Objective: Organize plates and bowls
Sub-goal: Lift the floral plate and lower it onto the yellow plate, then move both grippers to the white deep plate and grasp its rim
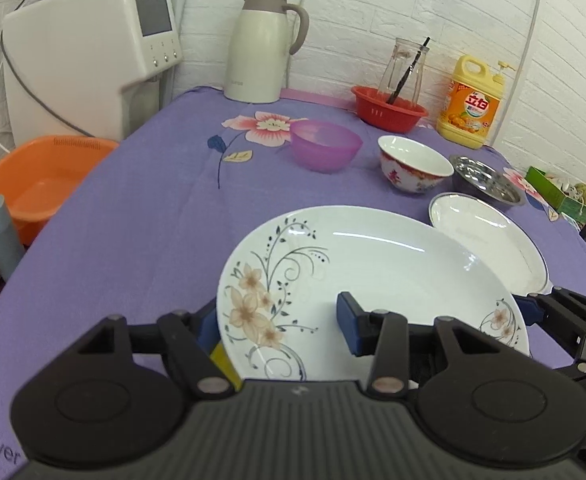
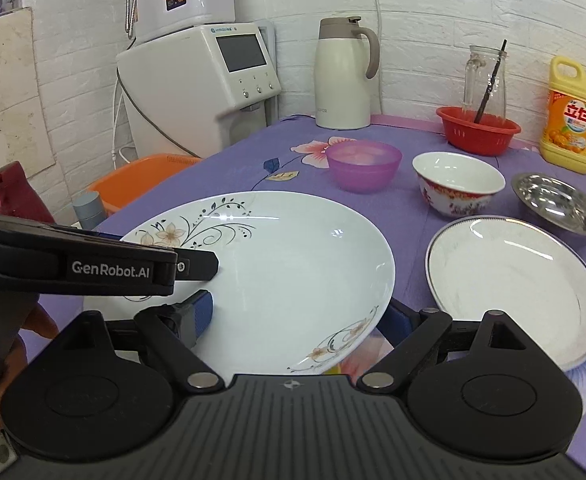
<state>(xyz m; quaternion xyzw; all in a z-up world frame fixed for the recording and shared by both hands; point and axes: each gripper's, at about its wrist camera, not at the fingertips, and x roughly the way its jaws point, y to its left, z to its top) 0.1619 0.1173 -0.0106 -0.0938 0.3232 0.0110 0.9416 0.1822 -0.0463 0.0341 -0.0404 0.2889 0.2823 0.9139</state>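
Left wrist view: left gripper (image 1: 281,326) spread wide, jaws straddling near-left rim of large floral plate (image 1: 373,288); one blue pad (image 1: 349,322) above the glossy white face, other pad under the rim. Contact with the china hard to judge, so clamped or loose cannot be told. Right wrist view: right gripper (image 2: 297,316) likewise spread across the same plate's near-right rim, blue pad (image 2: 202,312) over the glaze, opposite finger below the edge; grip also unclear. Plate round, shallow, printed with beige blossoms and dark curling vines, lifted and tilted above purple flowered tablecloth (image 2: 293,168). Just right of the floral plate: smaller white plate (image 2: 513,292) with thin dark rim band, flat on the cloth. Beyond the floral plate: translucent purple bowl (image 2: 363,166), porcelain bowl (image 2: 459,188) with red pattern, shiny steel bowl (image 2: 559,208), in a row. Far behind the floral plate: cream thermos jug (image 2: 343,76), red basket (image 2: 477,130), yellow detergent bottle (image 2: 573,116).
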